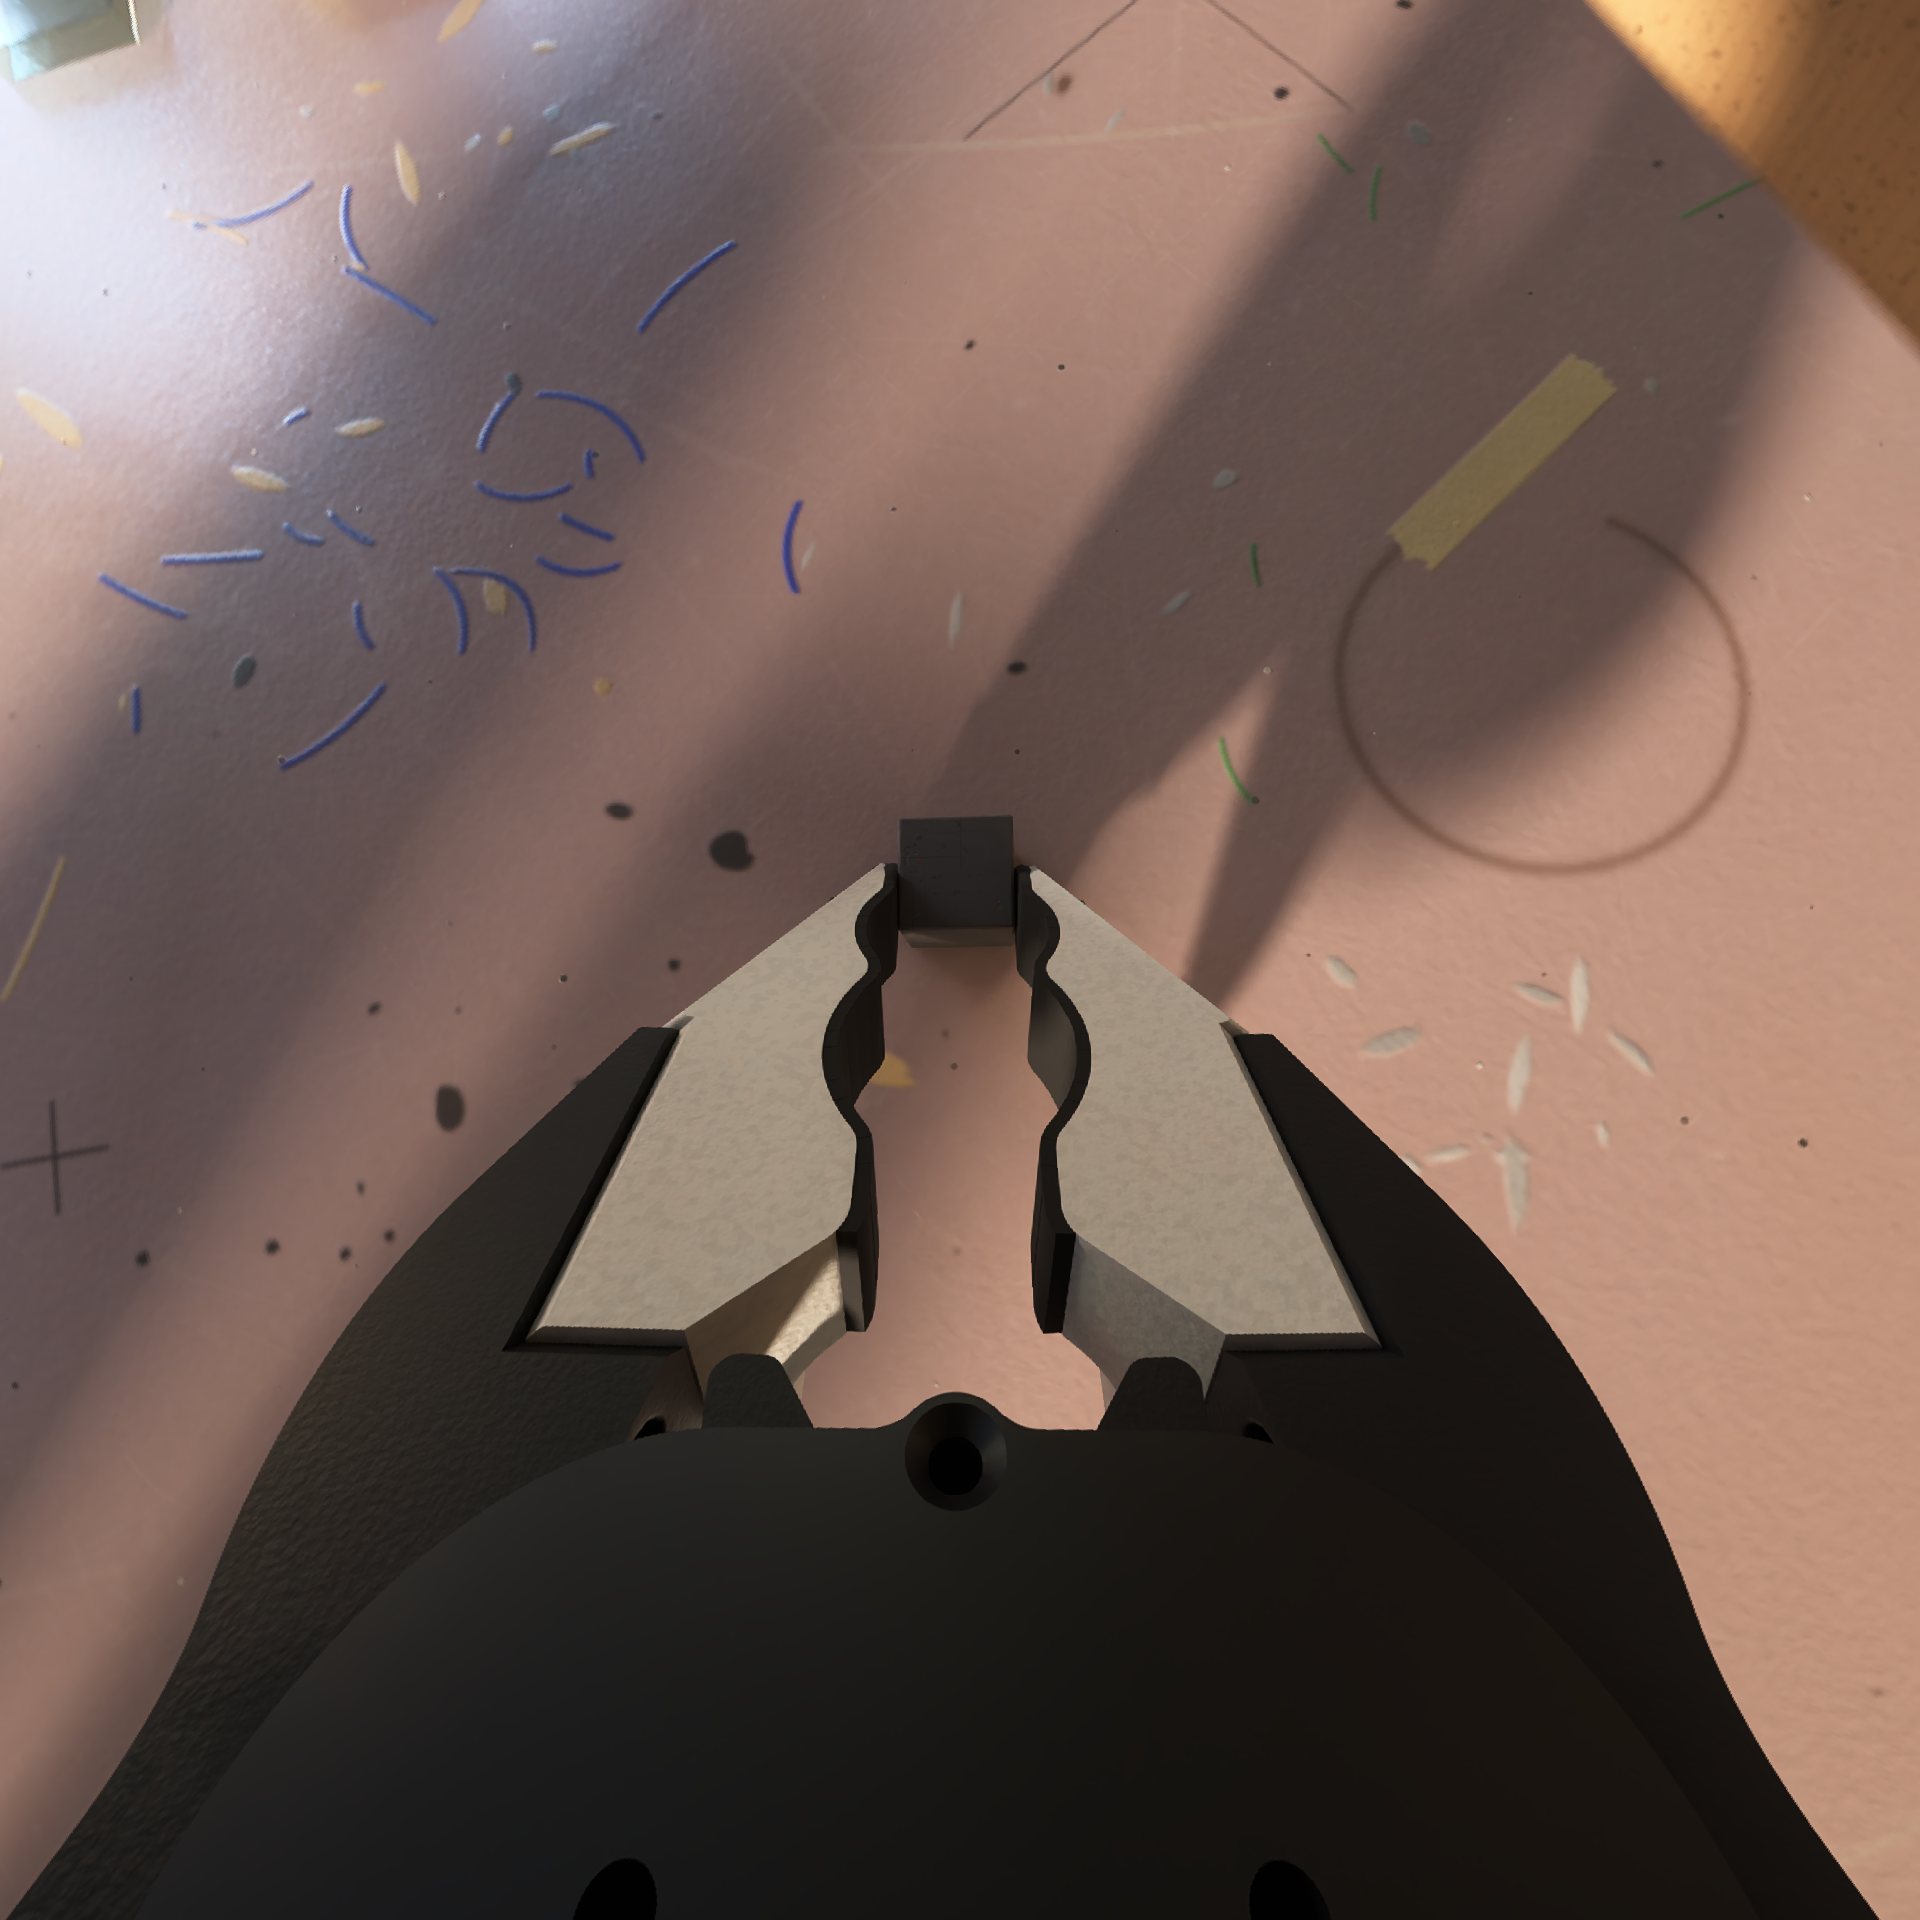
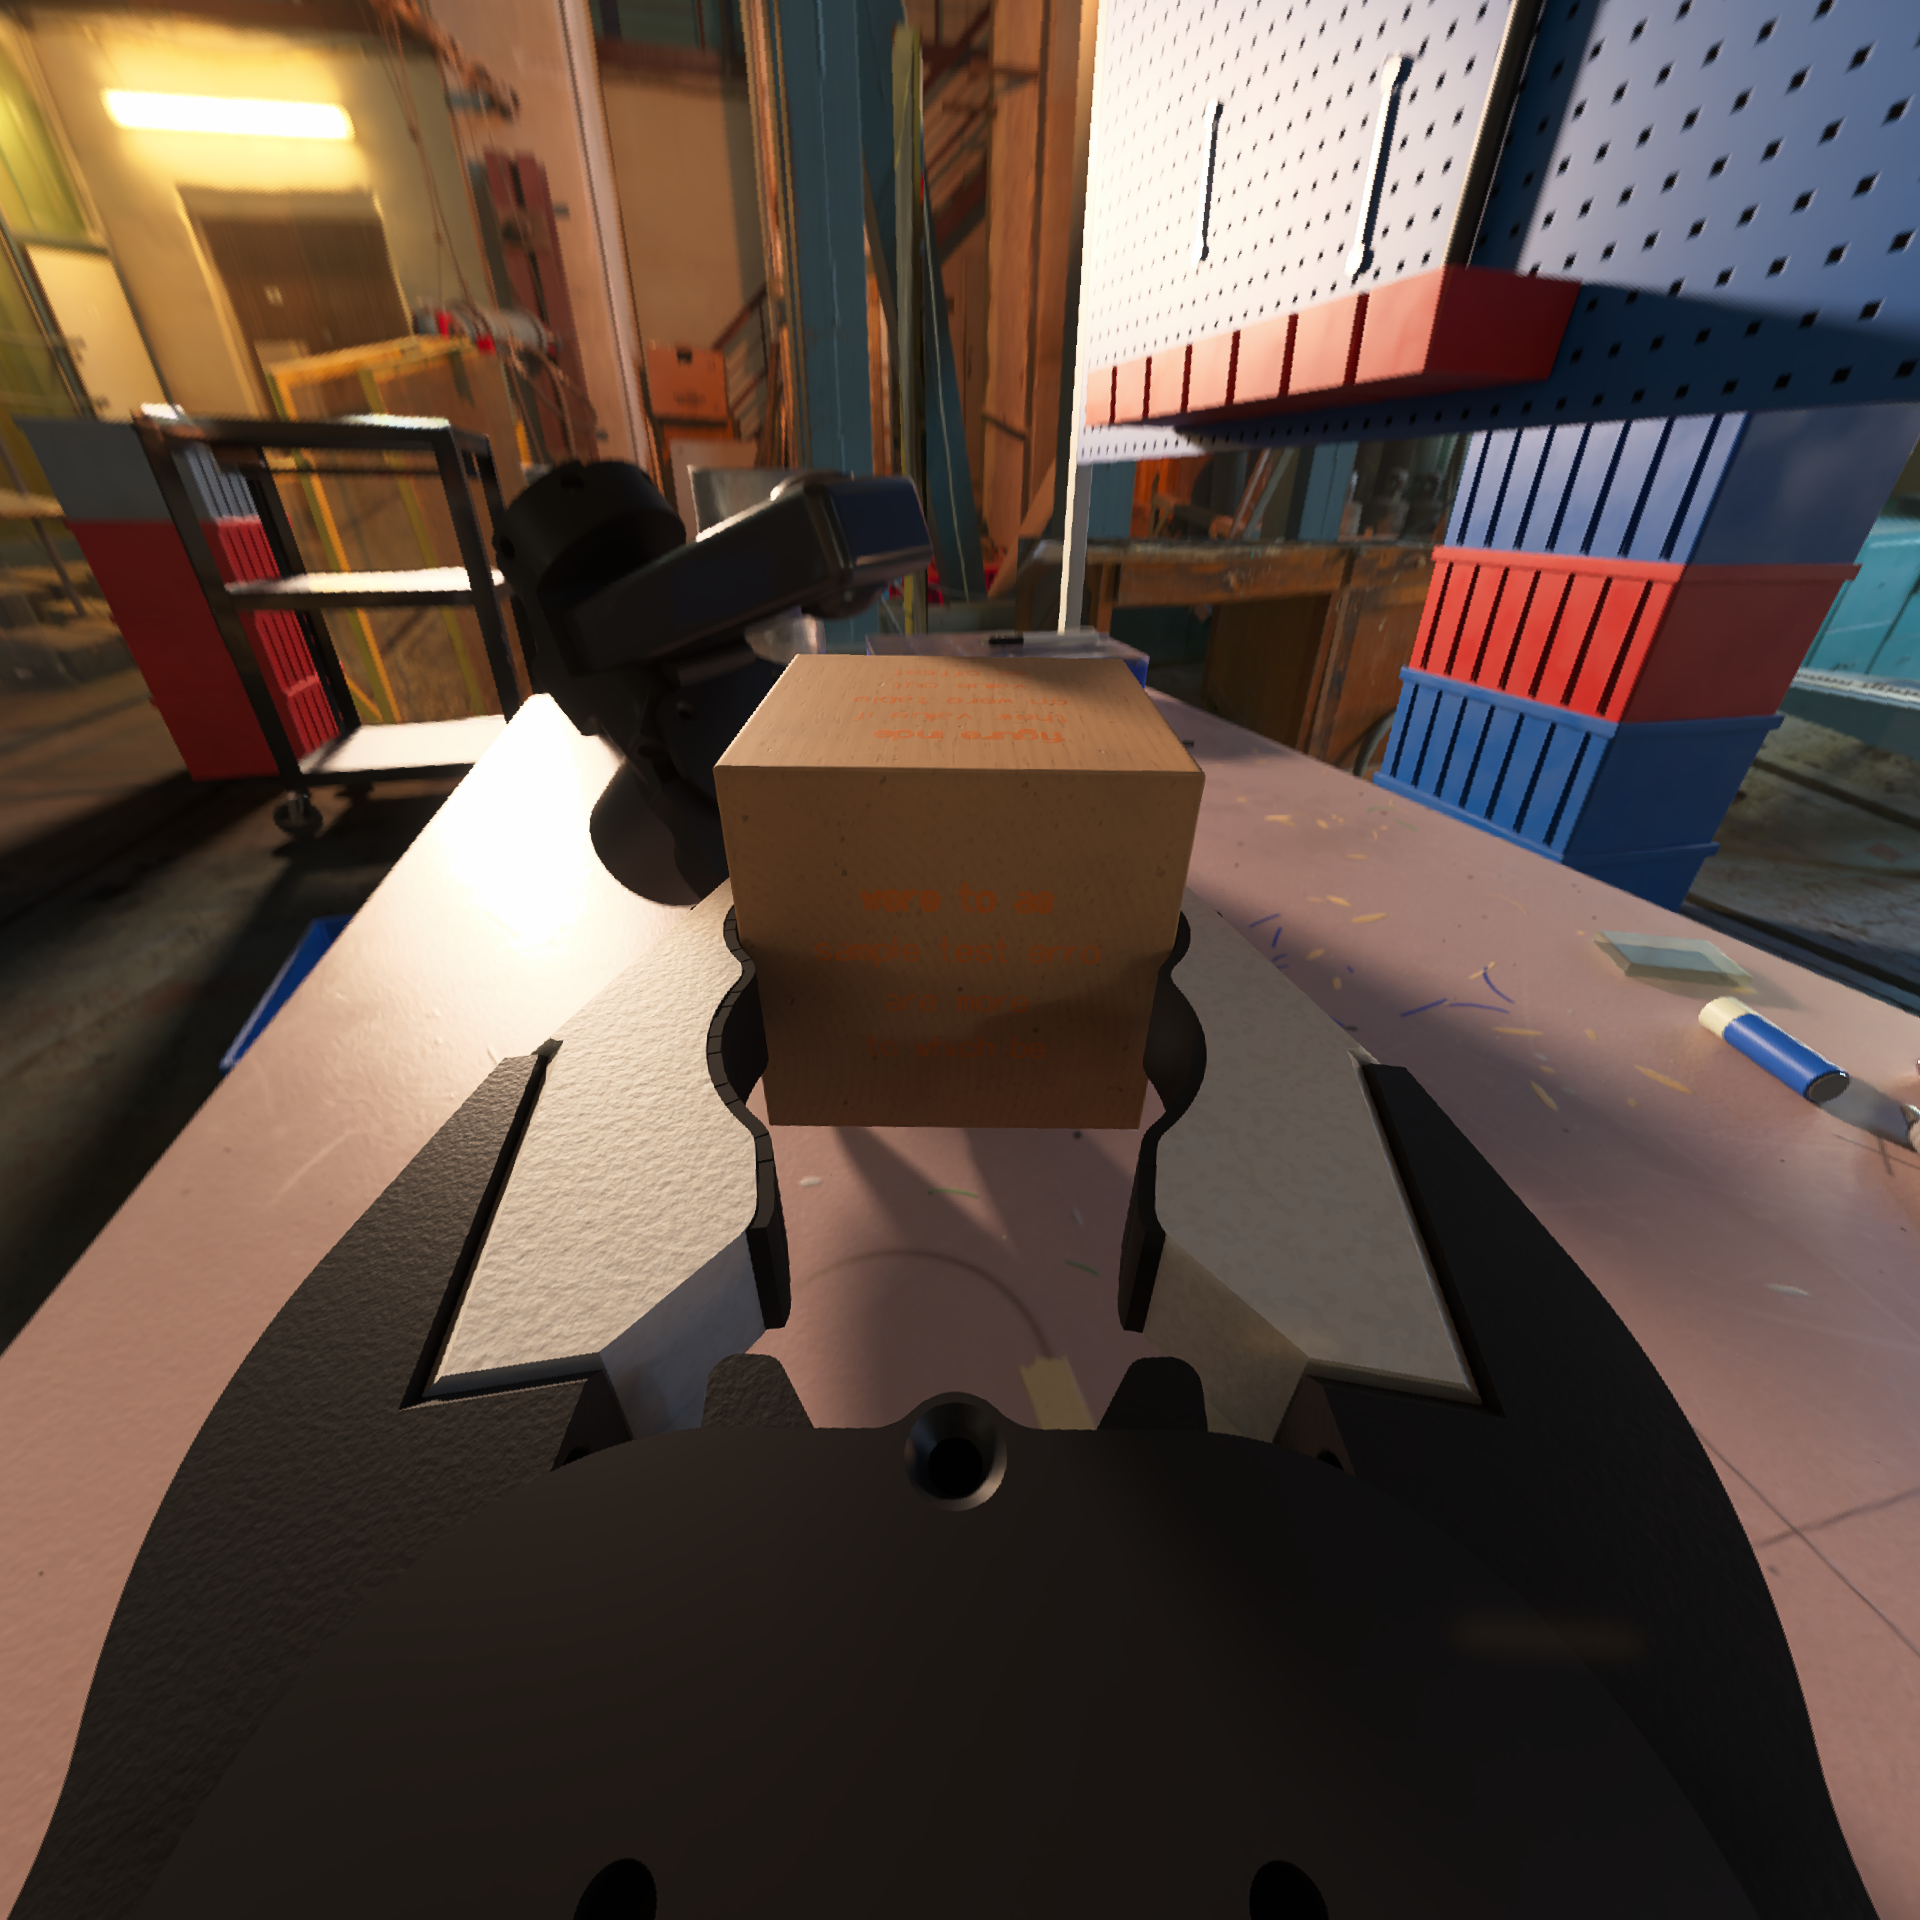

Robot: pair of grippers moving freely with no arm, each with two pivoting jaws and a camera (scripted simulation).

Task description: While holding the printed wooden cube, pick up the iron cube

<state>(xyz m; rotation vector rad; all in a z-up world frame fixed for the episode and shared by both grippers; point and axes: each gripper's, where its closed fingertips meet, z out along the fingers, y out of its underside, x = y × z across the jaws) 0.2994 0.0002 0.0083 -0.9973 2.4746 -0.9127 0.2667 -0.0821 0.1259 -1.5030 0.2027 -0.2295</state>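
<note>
In the left wrist view, the iron cube (image 1: 956,862) is small and dark grey. It sits between the fingertips of my left gripper (image 1: 956,894), which points down at the pink table (image 1: 1351,1039) and is shut on it. I cannot tell whether the cube touches the table. In the right wrist view, my right gripper (image 2: 956,935) is shut on the printed wooden cube (image 2: 956,831), which is tan with orange print and held above the table (image 2: 1455,1195). The left gripper (image 2: 717,592) shows behind the wooden cube, its fingertips hidden.
A blue marker (image 2: 1771,1055) and a flat grey-green block (image 2: 1668,961) lie at the right. Stacked blue and red bins (image 2: 1600,665) and a pegboard (image 2: 1299,156) stand behind. A black cart (image 2: 343,582) stands beyond the table's left edge. A tape strip (image 1: 1496,468) and a ring stain (image 1: 1543,707) mark the tabletop.
</note>
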